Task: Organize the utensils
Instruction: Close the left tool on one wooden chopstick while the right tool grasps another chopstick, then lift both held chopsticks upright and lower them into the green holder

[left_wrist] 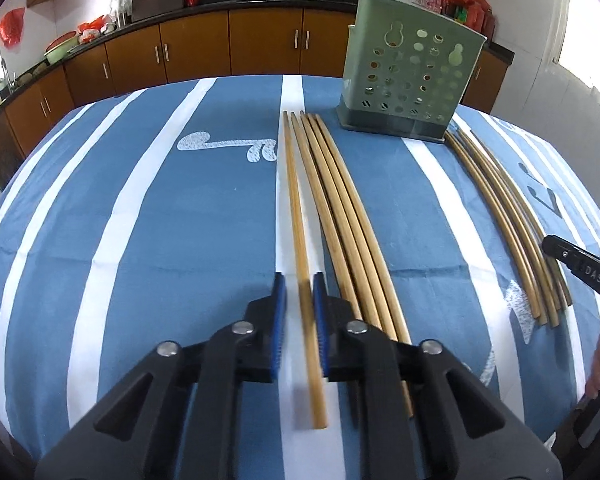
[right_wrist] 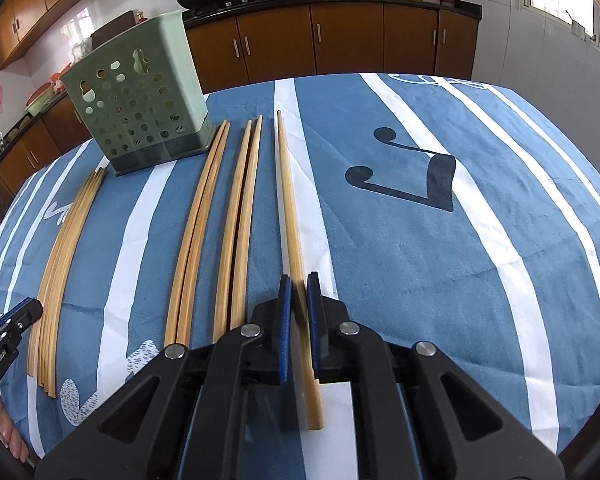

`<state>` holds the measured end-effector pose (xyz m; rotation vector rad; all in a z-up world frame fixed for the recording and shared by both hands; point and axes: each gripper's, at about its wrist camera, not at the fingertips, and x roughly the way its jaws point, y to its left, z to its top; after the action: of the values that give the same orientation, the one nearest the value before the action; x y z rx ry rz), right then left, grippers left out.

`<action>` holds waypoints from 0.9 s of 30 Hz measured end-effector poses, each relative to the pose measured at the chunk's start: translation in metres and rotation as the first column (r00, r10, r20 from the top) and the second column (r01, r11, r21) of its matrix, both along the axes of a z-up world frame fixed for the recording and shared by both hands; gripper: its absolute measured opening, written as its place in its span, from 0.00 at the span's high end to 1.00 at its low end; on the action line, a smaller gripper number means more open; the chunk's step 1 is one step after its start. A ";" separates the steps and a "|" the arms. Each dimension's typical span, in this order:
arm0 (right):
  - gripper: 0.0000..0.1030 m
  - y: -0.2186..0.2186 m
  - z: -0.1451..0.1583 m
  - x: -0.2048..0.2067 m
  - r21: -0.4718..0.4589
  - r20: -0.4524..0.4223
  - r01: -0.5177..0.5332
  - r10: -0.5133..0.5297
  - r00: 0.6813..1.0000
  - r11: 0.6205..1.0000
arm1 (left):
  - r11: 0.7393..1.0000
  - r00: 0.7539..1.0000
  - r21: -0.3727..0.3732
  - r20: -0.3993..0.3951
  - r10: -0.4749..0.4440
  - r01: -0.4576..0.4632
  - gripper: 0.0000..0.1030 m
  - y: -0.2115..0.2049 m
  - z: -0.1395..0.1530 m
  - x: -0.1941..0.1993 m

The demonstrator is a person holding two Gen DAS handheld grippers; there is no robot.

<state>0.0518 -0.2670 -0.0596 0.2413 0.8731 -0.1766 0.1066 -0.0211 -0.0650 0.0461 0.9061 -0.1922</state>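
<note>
A: On a blue striped cloth (left_wrist: 204,216) over the worktop, the left hand-held gripper (left_wrist: 299,292) sits low with its blue pads a little apart either side of one chopstick (left_wrist: 296,200). The pads do not look to be touching it.

B: The right hand-held gripper (right_wrist: 298,294) shows the same: its pads straddle a lone chopstick (right_wrist: 288,208), narrowly parted, with no clear pinch.

A: The step looks like the pick-up, one stick per gripper. Next, each would need to close on its stick, lift it and tip it upright over the green holder (left_wrist: 412,76).

B: The holder stands at the far side, between the two groups. Four more sticks (left_wrist: 340,216) lie just right of the left gripper's stick; another bundle (left_wrist: 500,216) lies beyond the holder's right corner.

A: All the sticks lie flat, long axes running away from the cameras, thin tips toward the holder, thick ends nearest the grippers.
</note>
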 end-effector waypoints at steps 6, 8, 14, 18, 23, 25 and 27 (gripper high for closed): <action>0.92 -0.003 0.000 0.014 -0.006 -0.010 -0.014 0.014 1.000 1.000 | 0.999 0.999 0.027 -0.002 0.033 -0.033 0.92 0.011 0.000 0.028; 0.92 -0.006 0.000 0.019 0.000 -0.009 -0.005 0.005 1.000 1.000 | 0.998 0.999 0.035 0.004 0.049 -0.049 0.92 0.017 0.000 0.041; 0.92 -0.019 0.000 0.032 0.008 -0.004 0.031 -0.031 1.000 0.999 | 0.999 0.999 0.006 0.006 0.043 -0.043 0.91 0.030 0.001 0.059; 0.92 -0.019 -0.001 0.028 0.013 0.002 0.023 -0.023 1.000 1.000 | 1.000 1.000 -0.007 0.008 0.025 -0.025 0.86 0.030 0.001 0.052; 0.92 -0.018 -0.001 0.021 0.010 0.003 0.017 -0.017 1.000 1.000 | 1.000 1.000 -0.004 0.008 0.017 -0.017 0.86 0.029 0.001 0.045; 0.92 -0.017 -0.001 0.019 0.001 0.005 0.014 -0.014 1.000 1.000 | 1.000 1.000 -0.003 0.008 0.016 -0.016 0.87 0.030 0.001 0.043; 0.92 -0.014 -0.001 0.019 -0.019 0.001 0.006 -0.006 1.000 1.000 | 1.000 1.000 0.010 0.009 0.019 -0.019 0.93 0.030 0.001 0.042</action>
<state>0.0709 -0.2812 -0.0609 0.2264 0.8691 -0.1898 0.1481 0.0086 -0.0643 0.0479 0.8981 -0.1692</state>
